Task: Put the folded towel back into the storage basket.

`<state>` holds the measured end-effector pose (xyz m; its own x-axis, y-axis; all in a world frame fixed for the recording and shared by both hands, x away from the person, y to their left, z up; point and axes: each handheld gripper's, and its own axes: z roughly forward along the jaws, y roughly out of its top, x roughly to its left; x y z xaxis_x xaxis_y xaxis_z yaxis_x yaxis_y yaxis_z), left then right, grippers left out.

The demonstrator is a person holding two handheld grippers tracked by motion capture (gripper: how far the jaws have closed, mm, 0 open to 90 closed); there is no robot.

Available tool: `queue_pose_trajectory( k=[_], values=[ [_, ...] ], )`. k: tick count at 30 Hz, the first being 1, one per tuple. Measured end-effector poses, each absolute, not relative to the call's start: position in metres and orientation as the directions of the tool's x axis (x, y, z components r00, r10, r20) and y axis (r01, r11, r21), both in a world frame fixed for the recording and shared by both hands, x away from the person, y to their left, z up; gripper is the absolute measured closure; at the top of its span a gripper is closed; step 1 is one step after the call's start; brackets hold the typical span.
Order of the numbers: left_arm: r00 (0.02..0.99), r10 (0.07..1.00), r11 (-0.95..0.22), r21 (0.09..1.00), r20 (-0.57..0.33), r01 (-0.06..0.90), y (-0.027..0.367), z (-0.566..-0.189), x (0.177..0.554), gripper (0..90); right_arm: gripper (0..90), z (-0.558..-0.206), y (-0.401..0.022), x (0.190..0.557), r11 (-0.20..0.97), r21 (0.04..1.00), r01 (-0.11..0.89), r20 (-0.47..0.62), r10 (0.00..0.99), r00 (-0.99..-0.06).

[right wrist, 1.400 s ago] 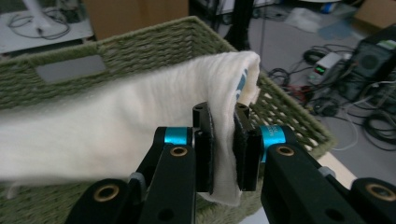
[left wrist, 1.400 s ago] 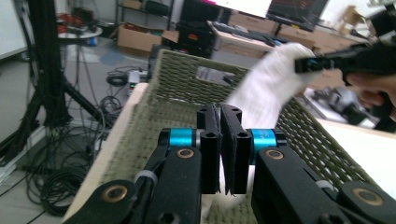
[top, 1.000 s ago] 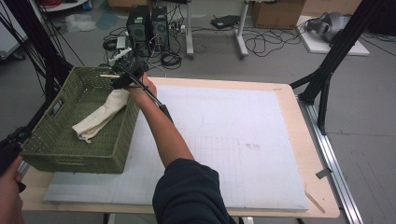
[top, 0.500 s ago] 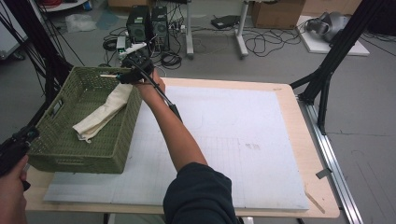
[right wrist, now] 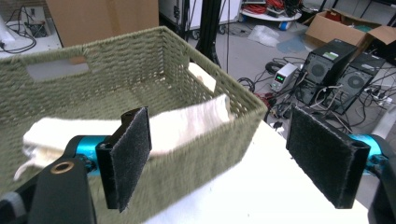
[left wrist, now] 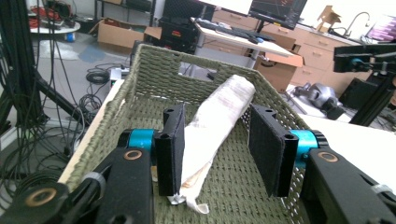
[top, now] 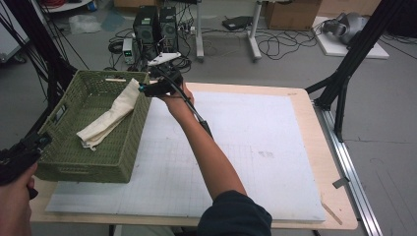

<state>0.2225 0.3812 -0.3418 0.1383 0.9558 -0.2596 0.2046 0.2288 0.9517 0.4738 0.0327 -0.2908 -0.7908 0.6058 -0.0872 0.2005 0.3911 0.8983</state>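
Green woven basket [top: 93, 157] at the left end of the bench [top: 314, 206], with a rolled cream cloth [top: 108, 115] lying lengthwise inside it. Right gripper [top: 147, 88] at the basket's far right corner: its fingers [right wrist: 128, 156] have just been opening and stand spread wide, holding nothing. Left gripper [top: 42, 141] at the basket's near left corner: its fingers [left wrist: 170, 149], likewise just opening, are spread apart either side of the cloth's near end, not pressing it.

Rolled cream cloth [top: 109, 116] lying diag. in green basket [top: 74, 161].
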Motion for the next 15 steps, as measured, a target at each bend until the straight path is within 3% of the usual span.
queue_pose_trajectory(
  k=[15],
  values=[
    [0.230,0.938,0.207,0.950,-0.260,0.233,0.361,-0.346,0.236,46.1,17.0,-0.310,-0.054,0.427,0.353,0.908,0.224,-0.060,0.639,-0.767]
  ],
)
